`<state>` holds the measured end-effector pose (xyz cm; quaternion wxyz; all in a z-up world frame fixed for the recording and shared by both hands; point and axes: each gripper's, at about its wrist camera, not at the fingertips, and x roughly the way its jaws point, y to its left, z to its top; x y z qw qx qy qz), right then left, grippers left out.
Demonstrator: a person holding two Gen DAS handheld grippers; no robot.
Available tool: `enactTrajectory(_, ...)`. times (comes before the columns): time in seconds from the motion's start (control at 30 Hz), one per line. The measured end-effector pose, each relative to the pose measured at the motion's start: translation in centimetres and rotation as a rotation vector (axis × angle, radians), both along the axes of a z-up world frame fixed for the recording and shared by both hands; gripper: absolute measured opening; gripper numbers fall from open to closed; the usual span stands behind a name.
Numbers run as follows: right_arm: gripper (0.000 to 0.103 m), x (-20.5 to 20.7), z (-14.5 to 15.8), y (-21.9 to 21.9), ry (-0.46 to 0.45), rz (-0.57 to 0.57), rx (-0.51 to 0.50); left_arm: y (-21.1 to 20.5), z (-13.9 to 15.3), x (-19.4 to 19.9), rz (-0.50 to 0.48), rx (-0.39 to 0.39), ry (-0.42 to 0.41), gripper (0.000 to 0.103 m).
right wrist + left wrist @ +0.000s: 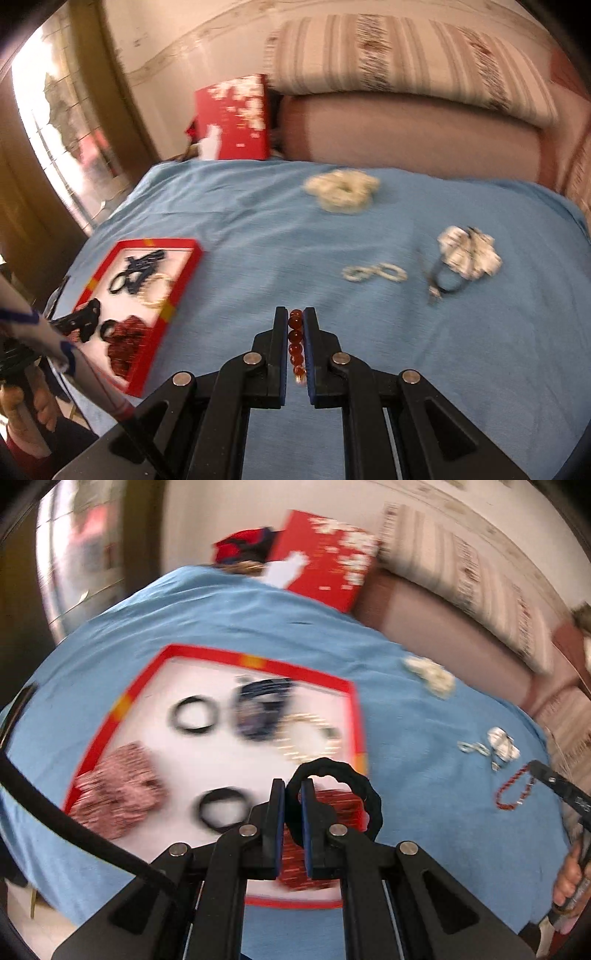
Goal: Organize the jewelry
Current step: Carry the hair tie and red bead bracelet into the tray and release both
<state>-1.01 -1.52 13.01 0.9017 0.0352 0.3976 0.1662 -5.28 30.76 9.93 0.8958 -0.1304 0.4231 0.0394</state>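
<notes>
— Hair tie (334, 794), black, is pinched in my left gripper (293, 790) over the red-rimmed tray (255, 661); where's the bead bracelet (296, 345)?

— Clamped in my right gripper (295, 321) above the blue bedspread (258, 221). I'd release each low, onto bare tray floor.

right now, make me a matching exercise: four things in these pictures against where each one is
Things:
1. black hair tie
2. red bead bracelet
3. cream scrunchie
4. pink scrunchie

Places:
A. loose on the blue cloth
B. in the red-rimmed tray
C. in the left hand-held gripper
D. in the right hand-held gripper

Pairs: 1-C, 2-D, 3-A, 4-B
</notes>
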Motion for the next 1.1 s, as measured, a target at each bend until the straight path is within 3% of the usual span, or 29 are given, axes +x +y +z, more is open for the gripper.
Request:
enactTrajectory(0.13,0.008,0.5,0.6,5.0,-0.010,0.084,-0.004,3.3,-1.0,-0.6,0.072,-0.025,0.020,0.008)
enactTrajectory(0.3,0.008,1.1,1.3,11.3,-0.019,0.186,-0.012,4.6,-1.7,-1.1,0.103,0.021,0.023,0.008)
enactTrajectory(0.6,0.008,2.8,2.1,22.7,-0.018,0.354,-0.023,7.1,-3.2,-1.4,0.151,-0.033,0.073,0.008)
enactTrajectory(0.9,0.008,5.8,-1.0,31.0,0.120,0.419,0.024,7.4,-5.6,-1.9,0.144,-0.042,0.170,0.008)
enactTrajectory(1.1,0.008,6.1,-3.6,33.7,0.199,0.447,0.045,7.8,-5.8,-1.9,0.141,-0.070,0.167,0.008)
